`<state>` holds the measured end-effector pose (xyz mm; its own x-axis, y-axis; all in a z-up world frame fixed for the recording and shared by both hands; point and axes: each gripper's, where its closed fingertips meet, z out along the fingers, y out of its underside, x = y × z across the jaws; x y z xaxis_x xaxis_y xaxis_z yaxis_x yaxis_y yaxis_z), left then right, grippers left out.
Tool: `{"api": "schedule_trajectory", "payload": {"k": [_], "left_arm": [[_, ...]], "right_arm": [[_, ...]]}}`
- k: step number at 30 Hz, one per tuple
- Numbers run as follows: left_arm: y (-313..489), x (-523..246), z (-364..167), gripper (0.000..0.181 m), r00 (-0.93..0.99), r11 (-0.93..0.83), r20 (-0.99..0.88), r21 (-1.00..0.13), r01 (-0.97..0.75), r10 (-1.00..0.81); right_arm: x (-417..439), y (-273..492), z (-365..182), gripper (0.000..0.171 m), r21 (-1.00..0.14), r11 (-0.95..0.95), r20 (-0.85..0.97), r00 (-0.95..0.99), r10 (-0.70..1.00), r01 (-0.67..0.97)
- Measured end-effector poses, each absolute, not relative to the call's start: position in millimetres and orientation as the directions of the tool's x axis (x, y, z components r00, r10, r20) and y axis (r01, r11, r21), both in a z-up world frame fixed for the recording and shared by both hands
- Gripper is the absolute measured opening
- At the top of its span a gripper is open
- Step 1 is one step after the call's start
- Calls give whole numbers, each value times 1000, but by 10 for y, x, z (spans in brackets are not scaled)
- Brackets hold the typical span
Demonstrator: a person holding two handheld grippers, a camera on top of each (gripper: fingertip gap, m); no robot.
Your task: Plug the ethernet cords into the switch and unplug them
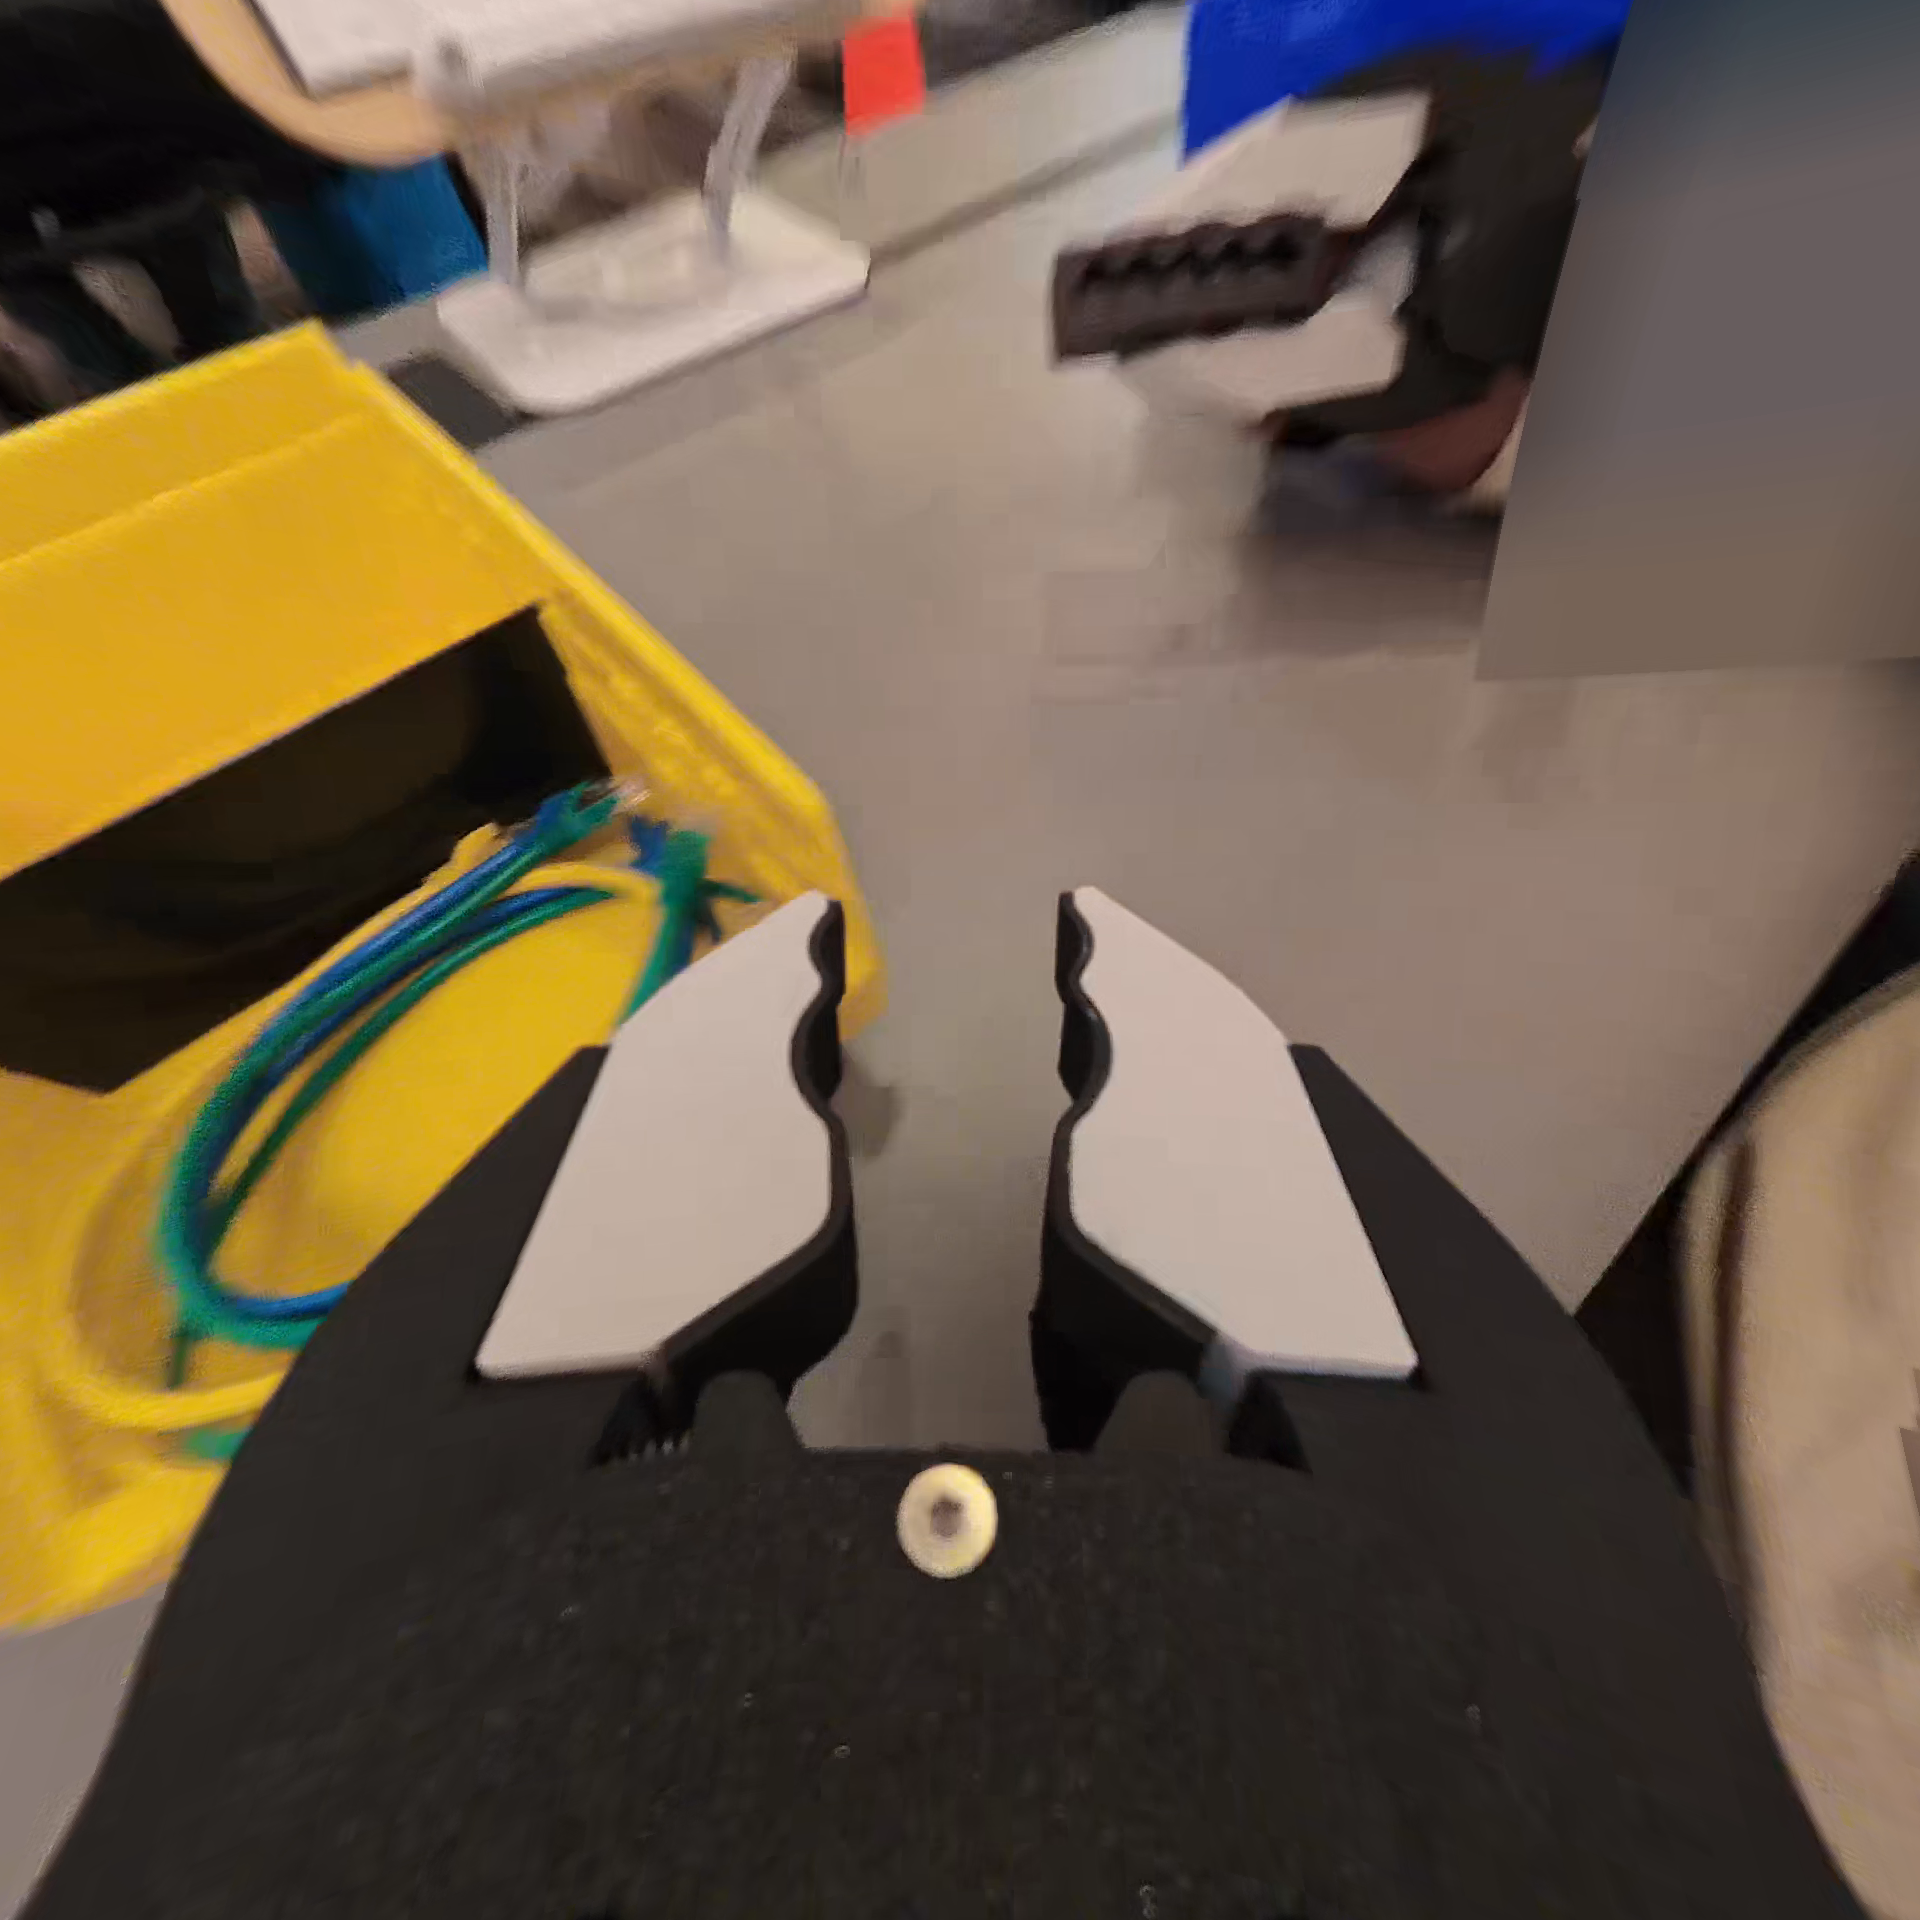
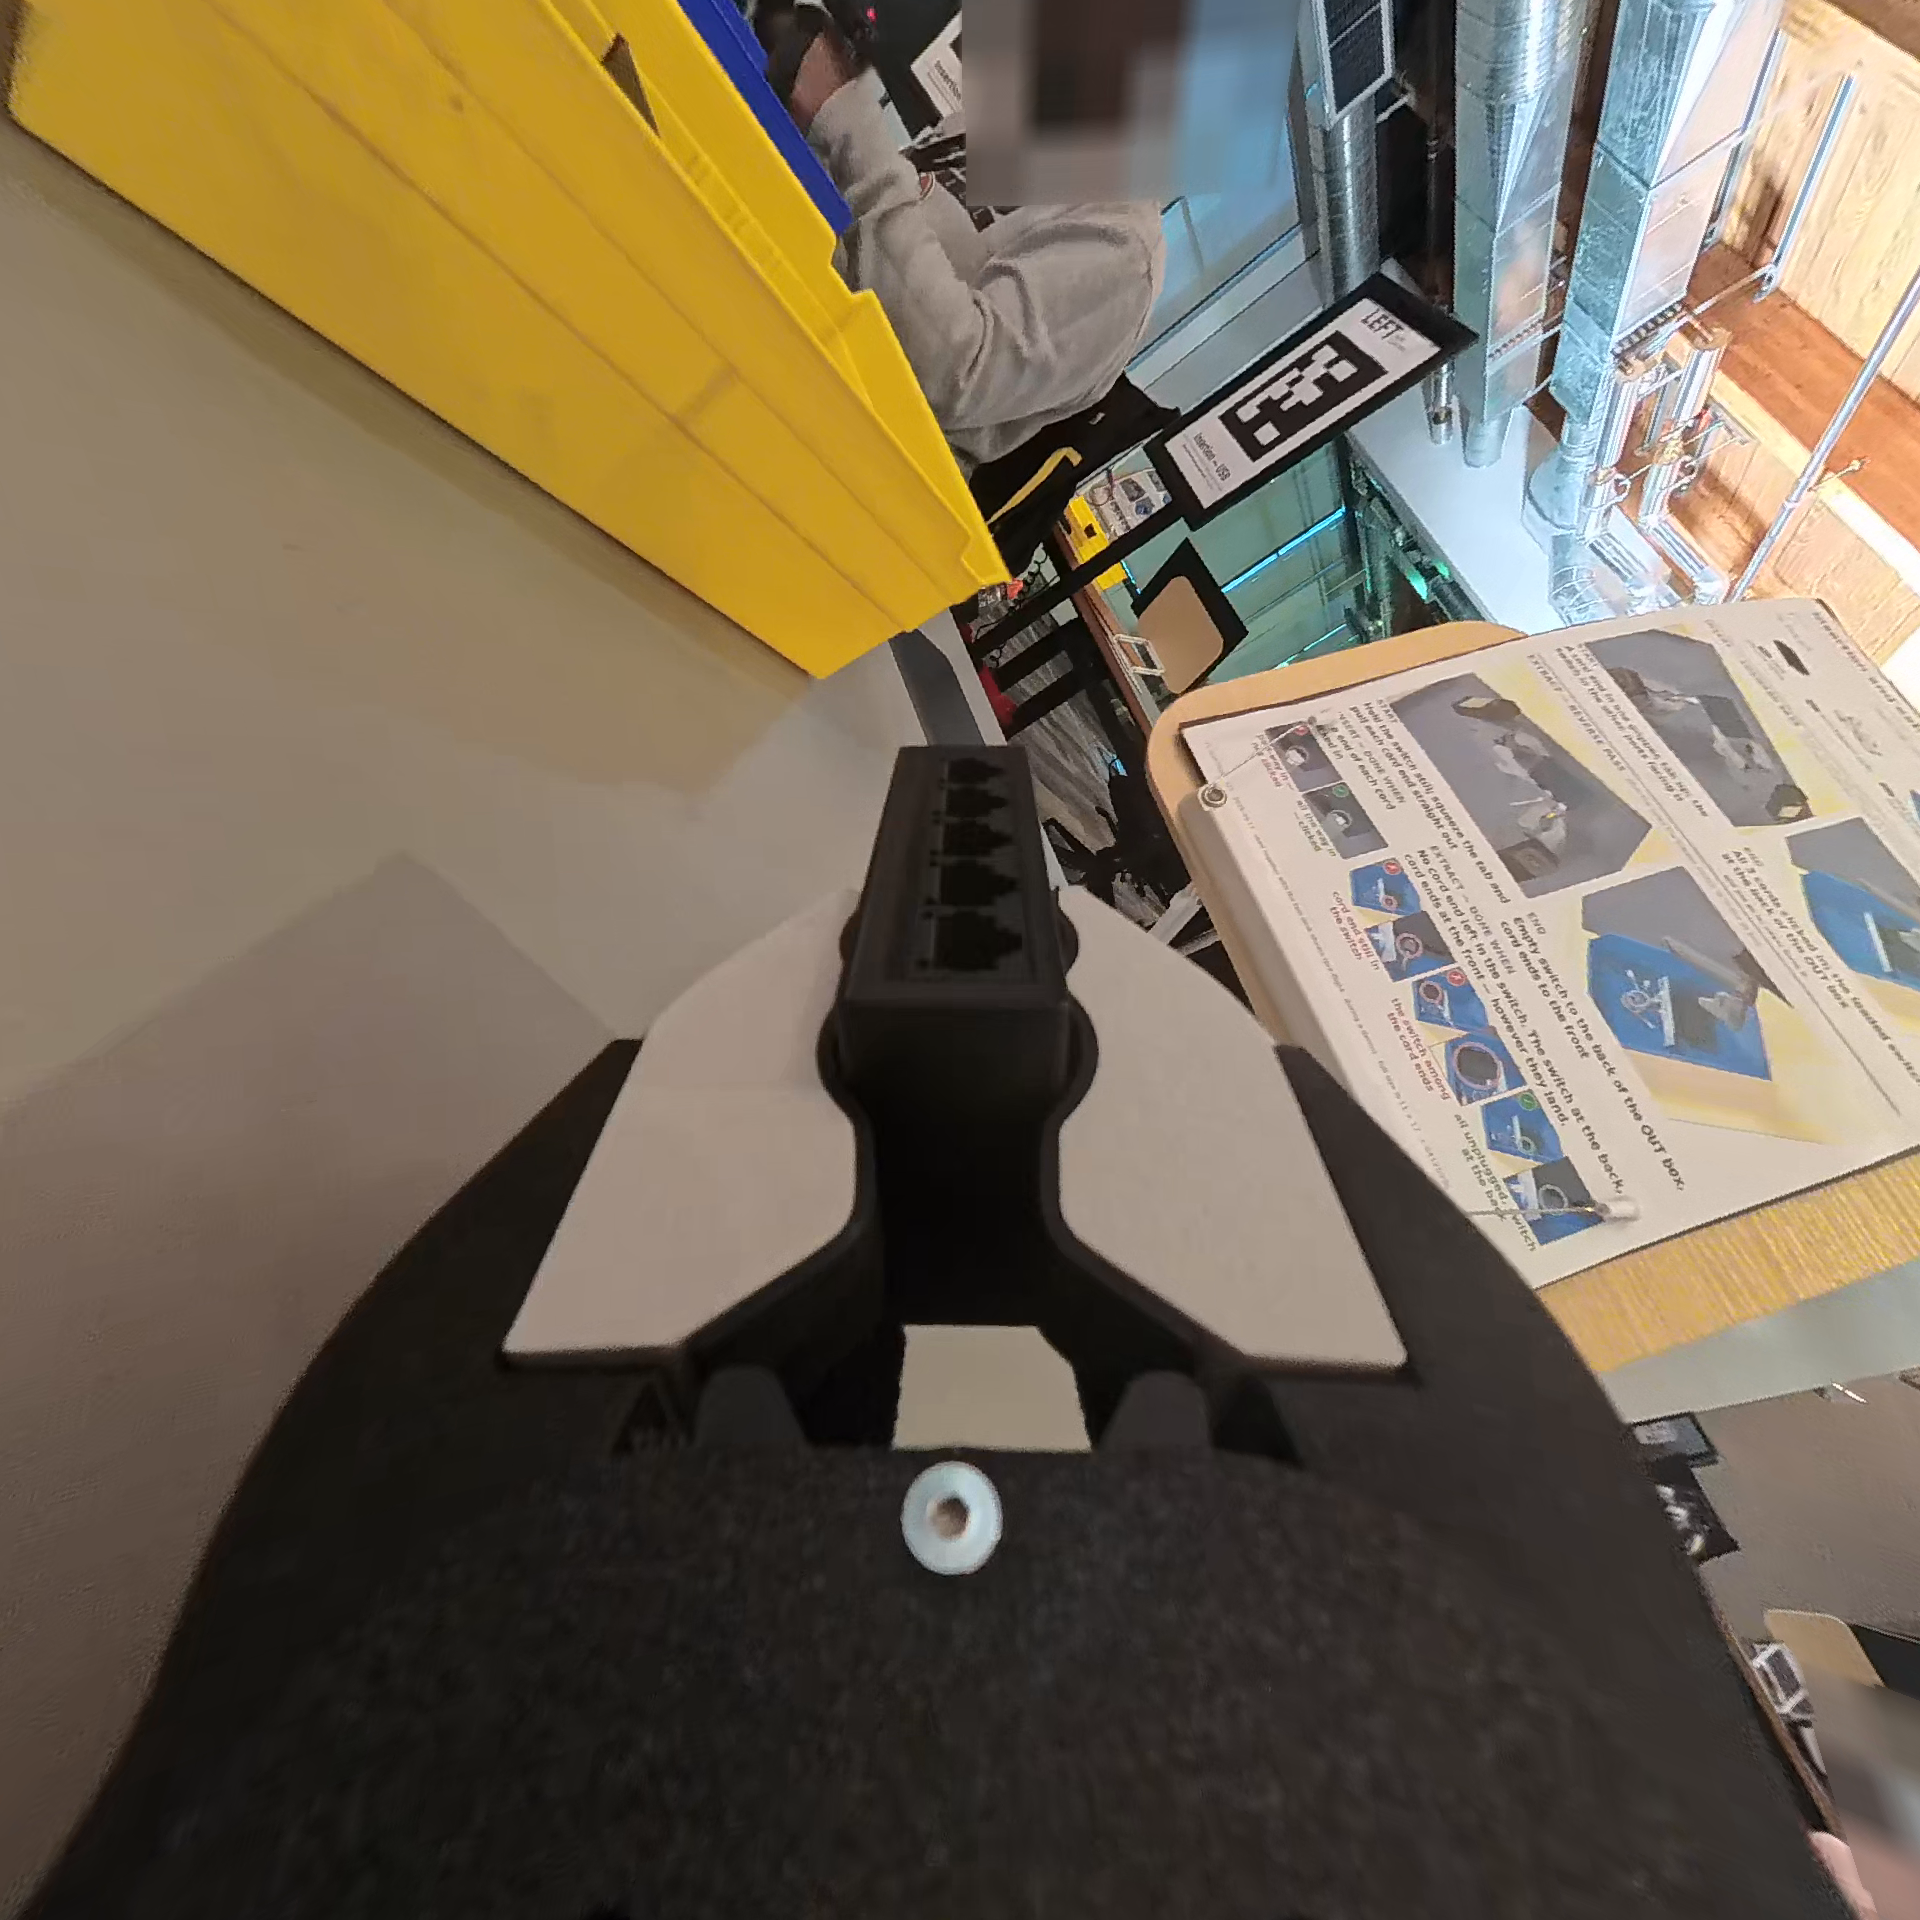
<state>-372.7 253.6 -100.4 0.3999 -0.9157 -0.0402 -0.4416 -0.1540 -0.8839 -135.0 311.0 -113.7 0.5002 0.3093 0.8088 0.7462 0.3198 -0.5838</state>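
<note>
Right wrist view first: right gripper (image 2: pixel 961 935) clamping the black switch (image 2: pixel 961 883) by its near end, lifted off the grey table (image 2: pixel 260 935), port row facing up, every visible port showing empty. Lying beside, at the right, an instruction sheet (image 2: pixel 1558 935) on a wooden board. Looming along the far-left table edge, the yellow bin (image 2: pixel 520 312).

Over to the left wrist view, blurring with motion: left gripper (image 1: pixel 951 935) hanging with fingers apart, gripping nothing, just right of the yellow bin's corner. Resting coiled inside that bin, blue and green ethernet cords (image 1: pixel 343 1049), untouched. Judging progress as very early: switch in hand, no cord picked, all plugging and unplugging remaining.
</note>
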Motion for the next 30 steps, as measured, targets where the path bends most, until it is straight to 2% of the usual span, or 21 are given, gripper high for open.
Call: {"api": "schedule_trajectory", "payload": {"k": [4, 10, 13, 14, 25, 30], "left_arm": [[2992, -4009, -1150, 42, 353, -118, -207, -693, -711, -913], [3038, -4091, -1391, 34, 214, -24, -295, -537, -843, -931], [3052, -4123, -1393, 18, 199, 20, -366, -514, -857, -909], [3071, -4135, -1367, 5, 210, 21, -385, -518, -855, -899], [3015, -4215, -1146, 5, 190, 54, -382, -544, -837, -905], [2903, -4191, -1306, 5, 78, 151, -437, -465, -872, -896]], "right_arm": [[-1385, 3097, -1173, 30, -565, 325, 821, 476, 315, 758], [-1369, 3103, -1198, 30, -570, 311, 815, 478, 327, 760], [-1364, 3111, -1209, 30, -581, 306, 807, 484, 339, 754], [-1368, 3116, -1214, 30, -583, 304, 805, 484, 344, 753], [-1366, 3129, -1252, 31, -576, 289, 807, 475, 350, 765], [-1367, 3128, -1263, 31, -567, 286, 813, 468, 347, 773]]}}
